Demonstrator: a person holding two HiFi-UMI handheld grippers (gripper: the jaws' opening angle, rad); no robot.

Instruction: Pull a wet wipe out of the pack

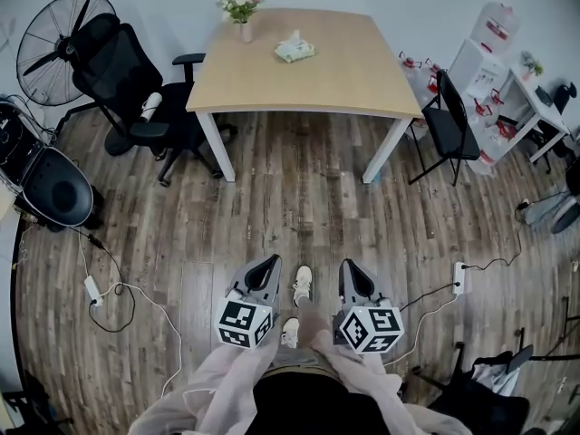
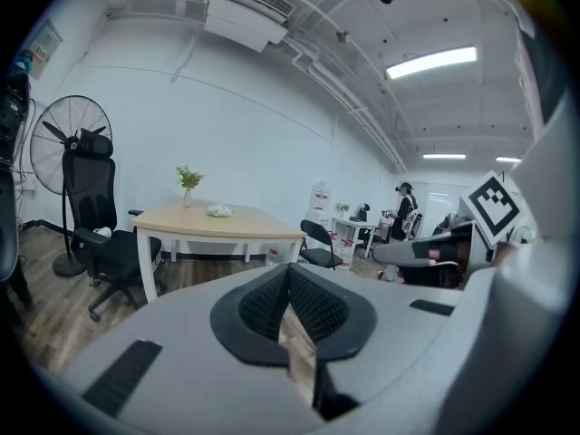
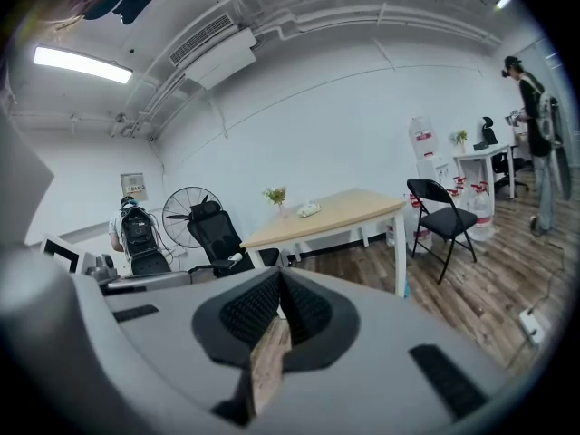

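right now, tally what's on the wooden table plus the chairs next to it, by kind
wet wipe pack: 1
flower vase: 1
office chair: 1
folding chair: 1
total: 4

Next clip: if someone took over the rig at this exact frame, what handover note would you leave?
Left gripper: shut, empty.
Right gripper: shut, empty. Both are low over the floor, pointing toward the table.
Pack: on the table's far side near the vase, well away from both grippers.
Done: nothing; pack untouched.
Left: approach the table, steady the pack, pull a wipe out.
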